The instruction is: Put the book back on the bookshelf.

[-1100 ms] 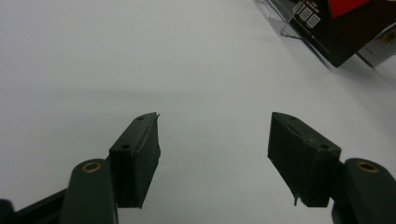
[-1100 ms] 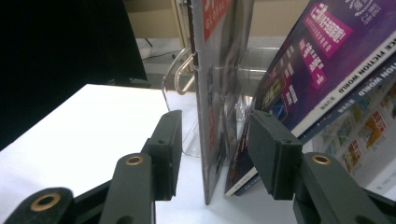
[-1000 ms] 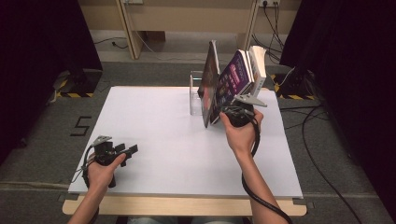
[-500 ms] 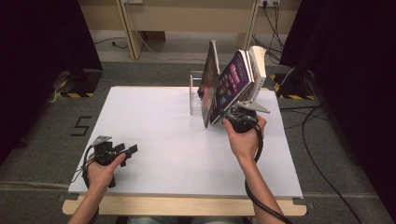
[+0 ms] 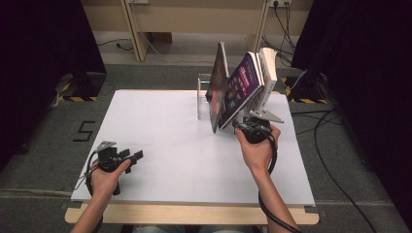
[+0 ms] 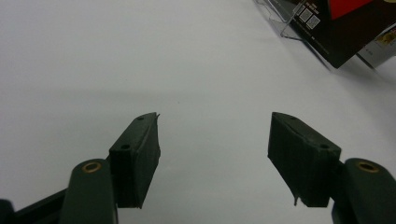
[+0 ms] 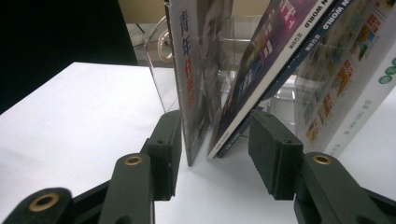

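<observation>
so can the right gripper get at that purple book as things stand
Probably yes. The right gripper has open jaws around the lower edges of the purple book and the thin upright book beside it. Nothing blocks the way, but closing now might catch both books.

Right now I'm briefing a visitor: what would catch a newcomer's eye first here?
The books leaning in a clear stand at the white table's far side, purple cover most vivid. The right gripper sits at their bottom corners, open jaws straddling two books. The left gripper rests open at the near left.
</observation>
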### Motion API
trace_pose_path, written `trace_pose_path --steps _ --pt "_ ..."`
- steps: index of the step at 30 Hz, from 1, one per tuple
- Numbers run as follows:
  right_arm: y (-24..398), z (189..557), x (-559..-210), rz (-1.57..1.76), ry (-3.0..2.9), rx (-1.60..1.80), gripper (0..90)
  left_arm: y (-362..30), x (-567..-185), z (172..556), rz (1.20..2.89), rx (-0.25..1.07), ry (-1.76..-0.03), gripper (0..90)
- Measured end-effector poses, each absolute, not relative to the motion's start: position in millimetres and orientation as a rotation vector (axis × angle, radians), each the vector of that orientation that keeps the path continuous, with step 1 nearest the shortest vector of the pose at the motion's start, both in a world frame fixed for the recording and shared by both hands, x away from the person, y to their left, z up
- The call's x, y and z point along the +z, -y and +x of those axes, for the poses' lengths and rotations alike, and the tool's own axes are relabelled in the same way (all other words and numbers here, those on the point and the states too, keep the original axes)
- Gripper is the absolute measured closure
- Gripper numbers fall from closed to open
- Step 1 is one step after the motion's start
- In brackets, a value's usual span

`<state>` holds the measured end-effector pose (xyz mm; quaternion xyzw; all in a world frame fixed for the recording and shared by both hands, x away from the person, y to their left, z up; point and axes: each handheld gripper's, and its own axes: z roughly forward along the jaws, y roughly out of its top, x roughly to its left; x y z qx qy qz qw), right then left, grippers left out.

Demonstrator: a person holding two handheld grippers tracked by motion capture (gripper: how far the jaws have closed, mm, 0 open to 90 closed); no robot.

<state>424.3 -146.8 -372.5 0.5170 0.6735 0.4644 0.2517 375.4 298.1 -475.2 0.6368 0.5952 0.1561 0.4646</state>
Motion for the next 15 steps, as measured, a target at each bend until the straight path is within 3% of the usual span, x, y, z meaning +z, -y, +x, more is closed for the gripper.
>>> trace_pose_path --steps 15 --pt "156 417 -383 1.422 -1.844 1.231 54.9 -299 -475 375 1.563 0.385 -1.463 33.4"
